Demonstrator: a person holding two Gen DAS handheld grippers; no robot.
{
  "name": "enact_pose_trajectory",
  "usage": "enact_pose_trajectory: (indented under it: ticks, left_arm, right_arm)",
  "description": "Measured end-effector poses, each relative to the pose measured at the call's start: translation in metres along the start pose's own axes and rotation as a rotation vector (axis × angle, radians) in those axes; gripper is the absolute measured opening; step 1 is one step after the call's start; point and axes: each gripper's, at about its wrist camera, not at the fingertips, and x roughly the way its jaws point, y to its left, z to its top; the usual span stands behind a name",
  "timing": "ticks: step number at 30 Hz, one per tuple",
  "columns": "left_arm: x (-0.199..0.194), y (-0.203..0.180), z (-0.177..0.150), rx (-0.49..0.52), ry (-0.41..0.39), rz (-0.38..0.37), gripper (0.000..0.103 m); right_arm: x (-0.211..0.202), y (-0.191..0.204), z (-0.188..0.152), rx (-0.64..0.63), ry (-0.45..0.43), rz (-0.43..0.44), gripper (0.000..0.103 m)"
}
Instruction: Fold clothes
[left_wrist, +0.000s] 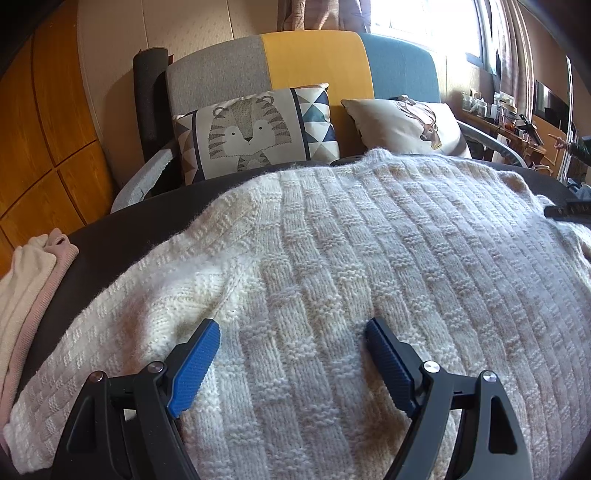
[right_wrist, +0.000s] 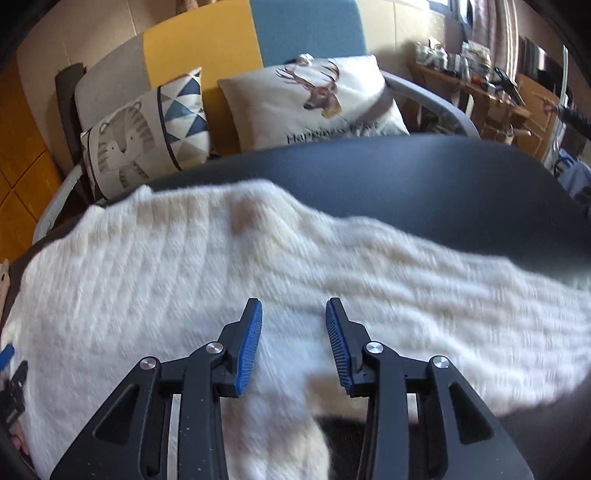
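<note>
Cream basket-weave knit sweater lies spread flat on the dark bench, covering most of it. In the right wrist view the sweater is motion-blurred, one sleeve running out to the right across the bench, another strip hanging off the near edge.

Left gripper: jaws wide open, blue ribbed pads poised over the knit near a shoulder seam, nothing pinched between them. Can't tell whether the tips touch the fabric.

Right gripper: jaws partly open, blue pads apart, sweater fabric visible below the gap but not clamped. Its fingertip also pokes into the left view at the right edge, on the sweater.

Small folded pile of cream and pink knitwear sits at the bench's left end, just beside the sweater.

Behind the bench: grey, yellow and blue panelled sofa with a tiger-print cushion and a deer-print cushion.
</note>
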Motion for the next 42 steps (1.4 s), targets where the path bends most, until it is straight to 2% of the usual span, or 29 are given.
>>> enact_pose_trajectory:
  ticks: [4,8,11,17,22,25,27,29,31,38,39,41,42]
  left_arm:
    - [-0.001,-0.001,0.000,0.006,0.001,0.007,0.085]
    - [0.000,-0.001,0.001,0.007,0.005,0.007,0.085]
    - [0.001,0.001,0.001,0.002,0.011,-0.001,0.085]
    - [0.003,0.005,0.003,-0.016,0.036,-0.024,0.085]
    - [0.000,0.006,0.009,-0.039,0.091,-0.024,0.085]
    - [-0.010,0.005,0.011,-0.078,0.082,-0.019,0.082]
    - [-0.014,0.004,0.007,-0.102,0.080,-0.049,0.082]
    - [-0.015,-0.001,-0.002,-0.100,0.097,-0.058,0.082]
    - [-0.019,-0.003,-0.010,-0.094,0.079,-0.051,0.082]
    - [-0.019,0.002,-0.011,-0.101,0.099,-0.063,0.083]
    - [-0.022,0.002,-0.011,-0.098,0.101,-0.064,0.083]
    - [-0.030,0.000,-0.014,-0.095,0.096,-0.065,0.082]
    - [-0.034,-0.001,-0.016,-0.092,0.093,-0.073,0.082]
  right_arm:
    - [0.005,-0.002,-0.007,-0.047,-0.010,-0.045,0.040]
    - [0.002,-0.002,0.000,-0.009,0.018,-0.049,0.042]
    - [-0.023,0.003,-0.008,0.039,-0.041,0.045,0.042]
    - [-0.051,0.036,-0.033,-0.094,-0.033,0.076,0.042]
    - [-0.056,0.042,-0.055,-0.106,-0.009,0.071,0.042]
    - [-0.050,0.035,-0.067,-0.085,0.012,0.052,0.042]
    - [-0.046,0.026,-0.073,-0.074,0.001,0.053,0.042]
    - [-0.047,0.022,-0.075,-0.064,-0.015,0.033,0.042]
    - [-0.047,0.019,-0.075,-0.048,-0.018,0.018,0.042]
    - [-0.055,0.024,-0.070,-0.051,0.010,-0.024,0.043]
    - [-0.064,0.027,-0.071,-0.037,-0.006,-0.020,0.043]
    - [-0.085,0.037,-0.077,-0.043,-0.046,0.055,0.044]
    - [-0.091,0.047,-0.081,-0.073,-0.037,0.078,0.049]
